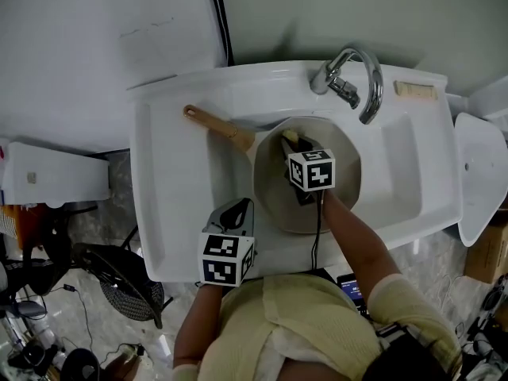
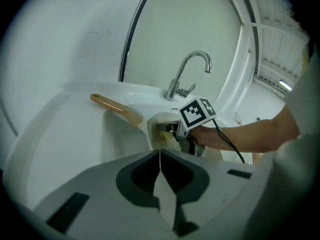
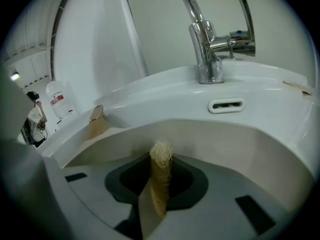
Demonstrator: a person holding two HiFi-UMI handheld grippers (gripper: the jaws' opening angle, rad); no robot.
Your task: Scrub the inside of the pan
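2 tongs share the job unevenly. The right tongs reach down into the pan, which sits in the sink basin below the tap, its wooden handle lying out across the sink's left ledge. Their jaws are clamped on a strip of loofah, which stands upright between them with its frayed end poking past the tips, so the fibre rather than the plastic should meet the pan. In the head view the loofah is at the pan's far side, close to the wall; whether it touches the surface is not clear. The left tongs hang over the sink's near rim, jaws pressed together on nothing, well apart from the pan, probably parked there to keep out of the scrubbing arm's way. Only the basin and the ledge seem to hold the pan, so hard strokes could rock or turn it; steadying the handle with the left tongs would likely help.
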